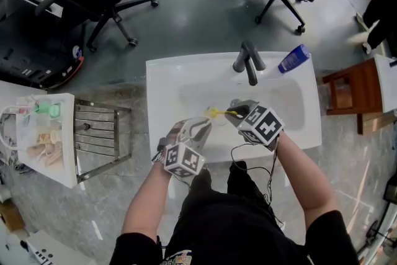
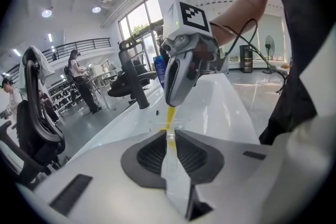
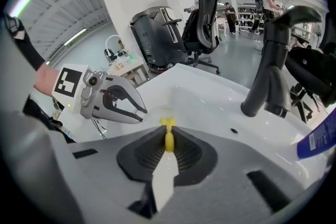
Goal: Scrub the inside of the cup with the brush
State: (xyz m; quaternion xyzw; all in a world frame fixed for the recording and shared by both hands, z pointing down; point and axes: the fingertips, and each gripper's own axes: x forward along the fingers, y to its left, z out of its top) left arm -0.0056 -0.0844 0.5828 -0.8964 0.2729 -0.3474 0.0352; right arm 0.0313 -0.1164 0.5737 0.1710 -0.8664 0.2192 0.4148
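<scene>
Over the sink (image 1: 162, 80), my left tongs (image 2: 169, 139) pinch the clear cup (image 1: 206, 123) by its wall; my right tongs (image 3: 168, 135) clamp the yellow brush (image 1: 218, 112). I'd steady the cup and twist the bristles deep inside.

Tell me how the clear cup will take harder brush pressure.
The clear cup looks thin-walled, so it is probably light and may flex where the left gripper pinches one wall. Held by that edge alone, it could twist or slip as the yellow brush pushes inside. Its smooth surface likely gives the fingers little grip.
</scene>
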